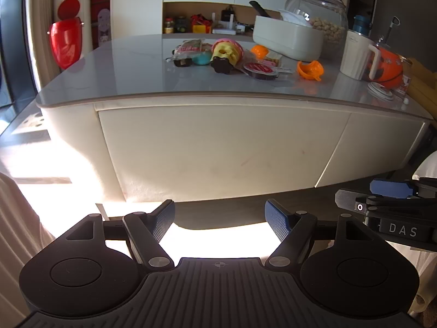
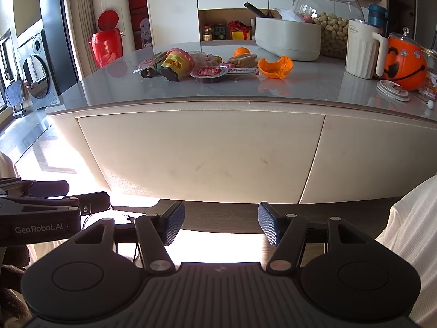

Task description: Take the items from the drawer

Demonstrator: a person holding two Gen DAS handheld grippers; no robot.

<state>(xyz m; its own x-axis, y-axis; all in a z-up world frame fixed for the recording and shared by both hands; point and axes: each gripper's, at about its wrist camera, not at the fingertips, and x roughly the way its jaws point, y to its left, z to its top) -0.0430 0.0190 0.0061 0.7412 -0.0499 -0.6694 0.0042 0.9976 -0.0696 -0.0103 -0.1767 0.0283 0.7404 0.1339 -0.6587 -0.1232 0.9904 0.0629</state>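
The wide cream flat-fronted drawer (image 2: 202, 155) sat shut at twelve o'clock under the grey stone countertop (image 2: 300, 87), no handle showing; its contents were hidden. It looked stiff and smooth, likely slippery, so the lower edge seemed the best hold. The right gripper (image 2: 221, 222) hung short of it, angled down, jaws roughly half apart and empty. At nine o'clock the left gripper (image 1: 220, 221) waited alongside, equally parted and empty.

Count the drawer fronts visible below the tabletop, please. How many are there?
2. The wide drawer front sits on the left, below the toys. The second drawer front is to its right, cut off by a white sleeve. Both are closed. More may be hidden beyond.
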